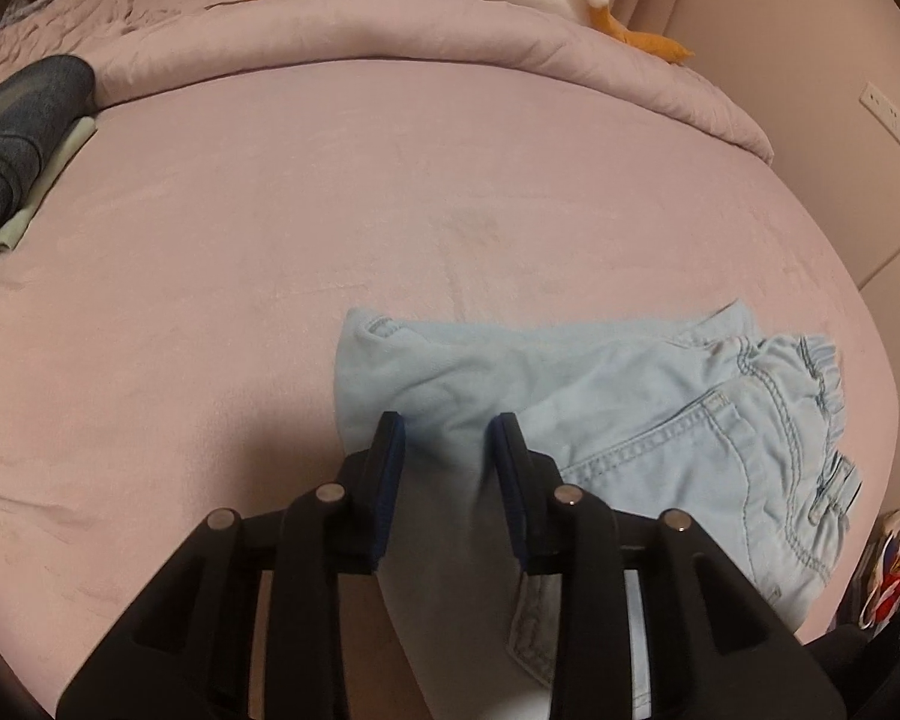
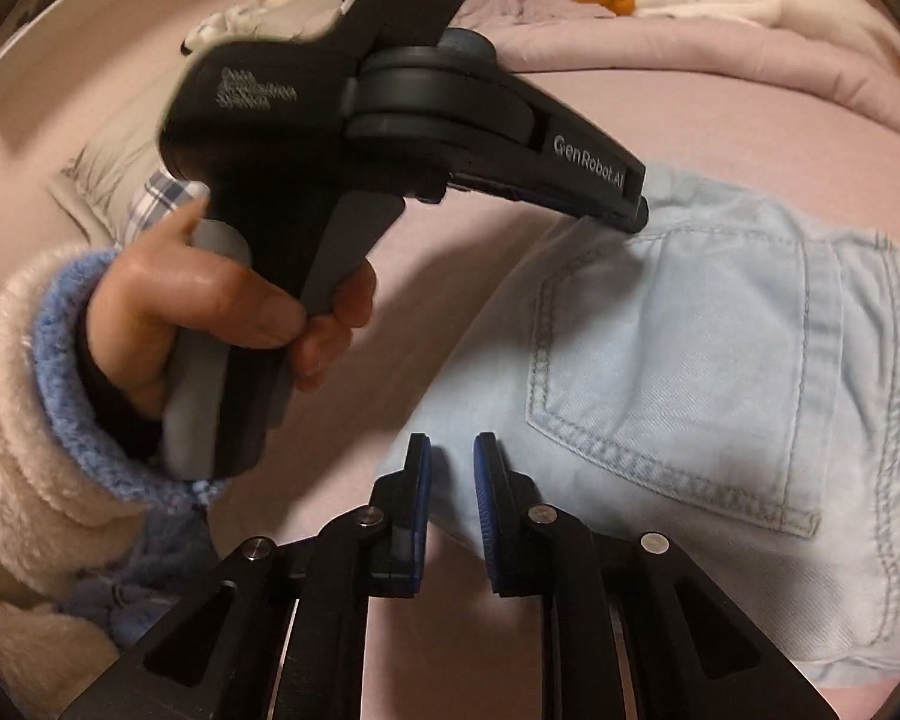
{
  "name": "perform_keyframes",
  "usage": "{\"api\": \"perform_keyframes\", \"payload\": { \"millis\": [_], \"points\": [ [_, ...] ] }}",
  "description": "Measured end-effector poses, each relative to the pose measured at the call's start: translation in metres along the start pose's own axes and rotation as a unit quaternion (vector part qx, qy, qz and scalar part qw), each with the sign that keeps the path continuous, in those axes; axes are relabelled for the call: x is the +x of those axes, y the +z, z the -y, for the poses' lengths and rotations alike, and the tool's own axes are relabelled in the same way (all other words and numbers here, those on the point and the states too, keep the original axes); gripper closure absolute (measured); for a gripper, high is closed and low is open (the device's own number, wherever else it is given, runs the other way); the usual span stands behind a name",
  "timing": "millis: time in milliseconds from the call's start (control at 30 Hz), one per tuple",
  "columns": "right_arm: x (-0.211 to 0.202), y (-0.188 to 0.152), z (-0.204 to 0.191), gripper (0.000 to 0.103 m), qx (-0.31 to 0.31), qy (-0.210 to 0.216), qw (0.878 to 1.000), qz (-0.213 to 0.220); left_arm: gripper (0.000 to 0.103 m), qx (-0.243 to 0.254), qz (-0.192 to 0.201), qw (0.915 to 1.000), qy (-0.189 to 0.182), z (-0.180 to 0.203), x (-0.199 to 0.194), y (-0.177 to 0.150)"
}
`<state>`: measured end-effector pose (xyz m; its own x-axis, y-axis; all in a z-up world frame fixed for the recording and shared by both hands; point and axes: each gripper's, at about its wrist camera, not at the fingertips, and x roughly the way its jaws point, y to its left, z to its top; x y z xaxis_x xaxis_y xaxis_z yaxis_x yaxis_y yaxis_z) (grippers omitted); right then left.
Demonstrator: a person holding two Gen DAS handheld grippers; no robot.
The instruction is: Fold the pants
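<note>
Both tongs — left tongs (image 1: 450, 429) and right tongs (image 2: 452, 450) — each narrowly parted, clamped on pale denim pants (image 1: 630, 408).

Light blue denim pants (image 1: 660, 420) with elastic gathered waistband, folded over, lying flat on pink bed sheet, 1 stitched back pocket (image 2: 678, 372) facing up, fabric creased

The left gripper (image 1: 450, 438), black with blue-padded fingers (image 1: 395, 480), points steeply down and pinches a raised fold of the pale blue denim pants (image 1: 630, 396). A bare left hand (image 2: 228, 306) in a fluffy cream sleeve with a blue cuff (image 2: 36, 390) squeezes its grey handle. The right gripper (image 2: 453, 462) sits at the pants' near edge, jaws narrow; denim seems caught between them, though the view is unclear.
</note>
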<state>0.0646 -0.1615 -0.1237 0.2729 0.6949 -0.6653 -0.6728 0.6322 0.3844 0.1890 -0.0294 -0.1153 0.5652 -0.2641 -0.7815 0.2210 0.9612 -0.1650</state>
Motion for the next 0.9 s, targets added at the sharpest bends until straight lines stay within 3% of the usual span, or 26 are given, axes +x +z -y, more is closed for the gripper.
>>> {"api": "perform_keyframes", "payload": {
  "millis": [100,200,300,400,500,667,767,900],
  "points": [
    [-0.001,0.0,0.002,0.085,0.001,0.003,1.0,-0.006,0.072,0.009,0.003,0.9999,0.012,0.007,-0.006,-0.002],
    [-0.008,0.002,0.002,0.085,0.017,0.01,1.0,-0.005,0.067,0.011,0.008,0.9998,0.015,0.011,-0.017,-0.009],
    [-0.033,-0.003,0.006,0.085,0.024,0.019,0.999,0.025,0.058,0.012,0.011,0.9998,0.012,0.015,-0.028,-0.02],
    [-0.066,0.0,0.026,0.085,0.053,-0.001,0.996,0.075,0.054,0.014,0.007,0.9998,0.008,0.021,-0.038,-0.035],
    [-0.093,0.001,0.054,0.085,0.101,-0.058,0.987,0.115,0.05,0.028,-0.004,0.9996,0.008,0.03,-0.043,-0.053],
    [-0.118,-0.009,0.097,0.077,0.175,-0.149,0.963,0.139,0.046,0.043,-0.017,0.9989,-0.002,0.035,-0.038,-0.074],
    [-0.106,-0.018,0.117,0.078,0.222,-0.147,0.957,0.116,0.046,0.032,-0.017,0.9993,-0.002,0.034,-0.038,-0.074],
    [-0.102,-0.02,0.116,0.078,0.243,-0.14,0.952,0.126,0.045,0.03,-0.018,0.9994,-0.003,0.037,-0.04,-0.075]
  ]
}}
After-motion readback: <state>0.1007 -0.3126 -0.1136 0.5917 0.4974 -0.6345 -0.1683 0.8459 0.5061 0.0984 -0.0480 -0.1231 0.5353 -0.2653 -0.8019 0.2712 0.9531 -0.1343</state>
